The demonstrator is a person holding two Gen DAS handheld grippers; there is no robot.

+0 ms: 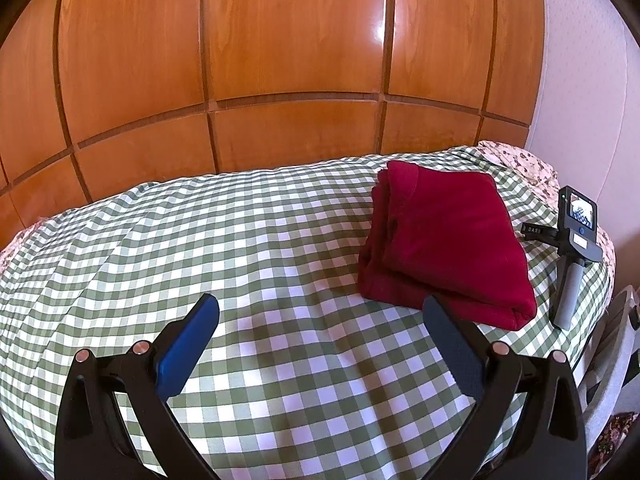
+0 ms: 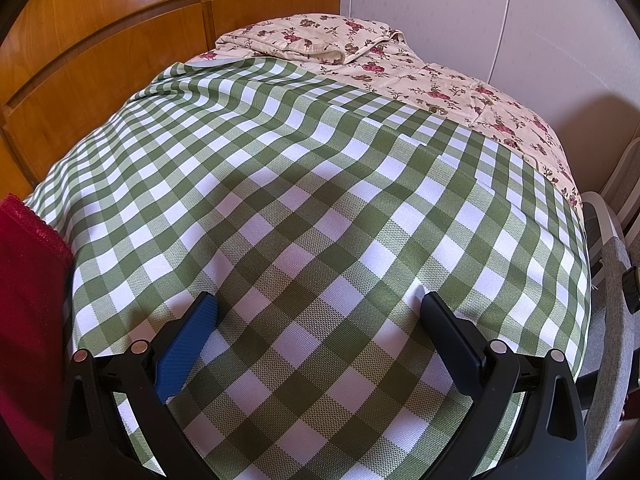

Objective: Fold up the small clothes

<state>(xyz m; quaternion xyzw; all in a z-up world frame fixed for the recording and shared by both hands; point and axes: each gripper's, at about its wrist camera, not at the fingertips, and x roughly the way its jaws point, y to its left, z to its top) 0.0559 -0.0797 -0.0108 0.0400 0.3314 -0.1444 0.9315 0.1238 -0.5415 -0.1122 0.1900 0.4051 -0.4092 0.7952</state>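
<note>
Beside folded red garment (image 1: 448, 240) — handheld camera (image 1: 576, 248).

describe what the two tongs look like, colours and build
Both look alike. The left tongs and right tongs each have glossy black plastic arms spreading in a V, with round silver rivets at the joints. One finger carries a bright blue textured pad, the other a darker navy pad. No cables, markings or sleeves show.

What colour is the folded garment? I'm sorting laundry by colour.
Dark red, a folded garment lying on the checked cloth; the left wrist view shows it best.
</note>
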